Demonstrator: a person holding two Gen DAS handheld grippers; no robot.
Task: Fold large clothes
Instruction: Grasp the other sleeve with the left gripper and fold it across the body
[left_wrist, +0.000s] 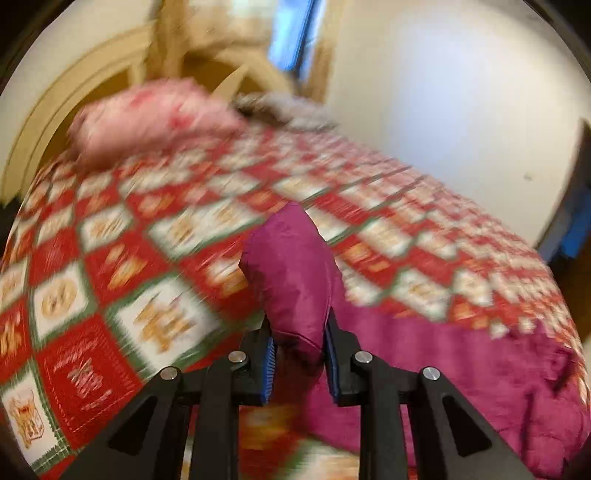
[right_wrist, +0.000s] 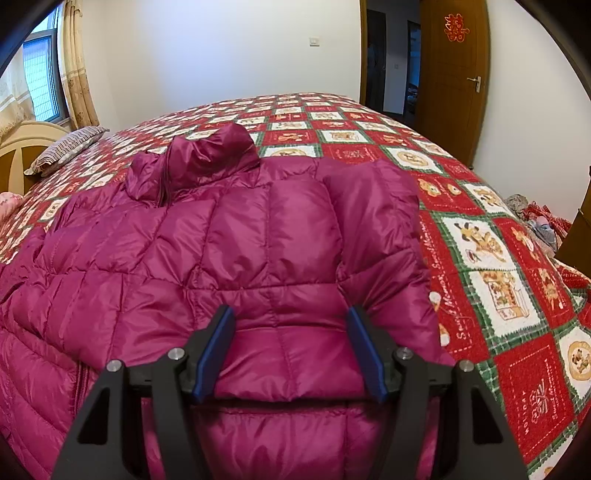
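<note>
The magenta quilted down jacket (right_wrist: 240, 236) lies spread flat on the bed, its hood (right_wrist: 199, 162) bunched at the far end and one sleeve (right_wrist: 373, 221) folded in along the side nearest the door. A zipper runs along its near left part.

In the left wrist view, the left claw (left_wrist: 300, 354) has a puffy end of the jacket's sleeve (left_wrist: 291, 273) pinched between its blue pads (left_wrist: 269, 365); the fabric stands up out of the narrow gap, lifted off the bed, while the rest of the jacket trails low to the right. That whole view is smeared with motion blur.

The right claw (right_wrist: 290, 350) hangs over the jacket's middle panels with its jaws standing wide. Quilted fabric fills the space between the blue pads (right_wrist: 212, 354), yet whether they press on it cannot be told.

Under the jacket is a red, white and green patchwork bedspread (right_wrist: 491, 254) with cartoon squares. A striped pillow (right_wrist: 66, 147) sits by the cream headboard (right_wrist: 22, 147), and a pink pillow (left_wrist: 155, 114) shows blurred in the left view. Beyond the bed are a curtained window (right_wrist: 44, 85), white walls, and a wooden door (right_wrist: 454, 77) bearing a red paper ornament (right_wrist: 457, 27).
</note>
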